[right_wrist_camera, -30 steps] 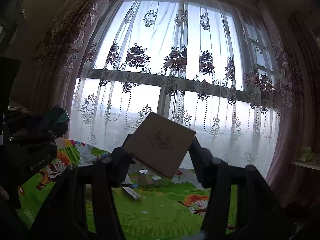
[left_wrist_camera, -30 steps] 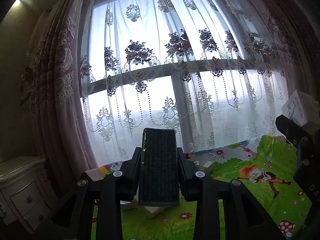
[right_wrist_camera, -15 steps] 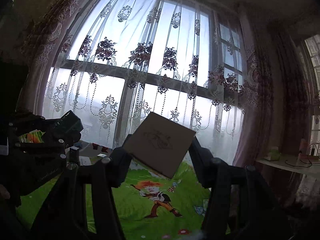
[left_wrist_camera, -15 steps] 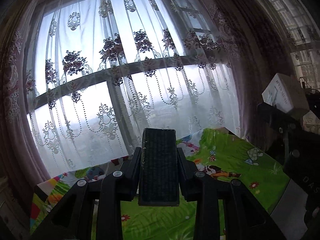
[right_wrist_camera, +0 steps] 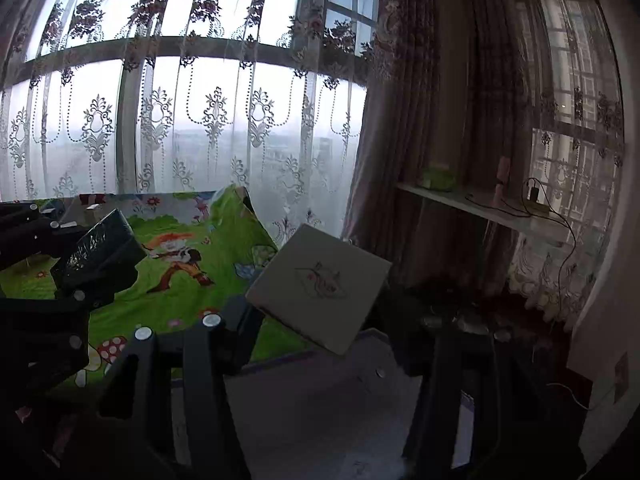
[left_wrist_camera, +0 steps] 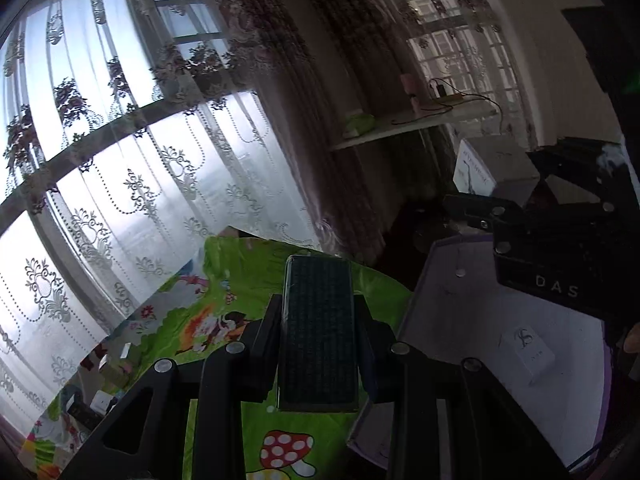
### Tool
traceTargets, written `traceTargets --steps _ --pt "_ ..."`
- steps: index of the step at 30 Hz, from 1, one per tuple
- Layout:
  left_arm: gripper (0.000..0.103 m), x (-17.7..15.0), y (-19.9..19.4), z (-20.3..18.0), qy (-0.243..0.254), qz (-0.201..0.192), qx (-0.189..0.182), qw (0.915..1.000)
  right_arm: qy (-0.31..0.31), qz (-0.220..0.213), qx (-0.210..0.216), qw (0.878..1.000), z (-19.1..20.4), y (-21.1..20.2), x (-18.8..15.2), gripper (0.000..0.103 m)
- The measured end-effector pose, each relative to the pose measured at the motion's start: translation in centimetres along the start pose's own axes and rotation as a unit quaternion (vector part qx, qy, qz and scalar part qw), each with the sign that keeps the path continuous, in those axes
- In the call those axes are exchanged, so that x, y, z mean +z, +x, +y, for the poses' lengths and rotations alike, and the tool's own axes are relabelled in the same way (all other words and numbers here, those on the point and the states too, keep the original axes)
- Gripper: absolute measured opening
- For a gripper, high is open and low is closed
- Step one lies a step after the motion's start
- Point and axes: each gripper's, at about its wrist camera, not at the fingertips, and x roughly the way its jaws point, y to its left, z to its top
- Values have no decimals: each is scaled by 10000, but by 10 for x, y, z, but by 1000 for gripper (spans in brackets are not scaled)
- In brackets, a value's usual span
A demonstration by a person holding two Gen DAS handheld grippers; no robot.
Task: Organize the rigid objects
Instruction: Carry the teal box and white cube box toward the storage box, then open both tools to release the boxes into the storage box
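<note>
My left gripper [left_wrist_camera: 319,320] is shut on a dark green wrapped box [left_wrist_camera: 319,332] that stands upright between its fingers, held above the green cartoon play mat [left_wrist_camera: 224,304]. My right gripper [right_wrist_camera: 320,312] is shut on a white square box [right_wrist_camera: 320,286] with a small drawing on its face, tilted on one corner. Each gripper shows in the other's view: the right one with its white box [left_wrist_camera: 494,174] at the right edge, the left one with its dark box [right_wrist_camera: 102,250] at the left edge. A pale purple-edged board [left_wrist_camera: 480,320] lies below both, with a small white box [left_wrist_camera: 532,354] on it.
Several small boxes [left_wrist_camera: 100,400] lie at the mat's far left end. A lace curtain [right_wrist_camera: 180,120] covers the window behind the mat. A white shelf [right_wrist_camera: 500,212] with a charger, cables and a green pack runs along the right wall.
Both views have swung right and tipped down, from the window toward the dark curtain, the shelf and the pale board. The dark box and the white box stayed gripped.
</note>
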Motion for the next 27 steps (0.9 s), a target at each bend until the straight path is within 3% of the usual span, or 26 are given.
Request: traceTargets --steps 4,7,8,11,14,18,21,23,27 --pt "34 2 20 -25 101 542 -798 9953 40 876 -128 9961 -25 17 -18 58" --pt "34 0 39 -35 -38 1131 -1409 9835 187 1517 -60 9882 -40 30 -34 58" --pt "34 -2 47 -36 -100 1409 -1656 9760 218 1740 -15 9845 -43 36 -39 58" --pt "35 -17 74 -44 -395 2287 -2373 9433 297 2291 82 9729 -48 49 -52 58" --pt "36 -34 94 -44 -843 2889 -2803 9115 297 2898 192 9564 -51 65 -67 61" --pt "59 -51 98 -24 -1579 2933 -2986 8944 714 3163 313 9455 -64 68 -79 76" --pt "71 -57 94 5 -2352 2718 -3372 8701 921 3148 424 9437 -68 66 -78 78" --pt "71 -58 87 25 -2581 2508 -3334 8714 979 3054 405 9463 -63 68 -72 78" --pt "73 -72 64 65 -2750 2150 -2828 8934 934 2962 843 9468 -31 77 -55 78"
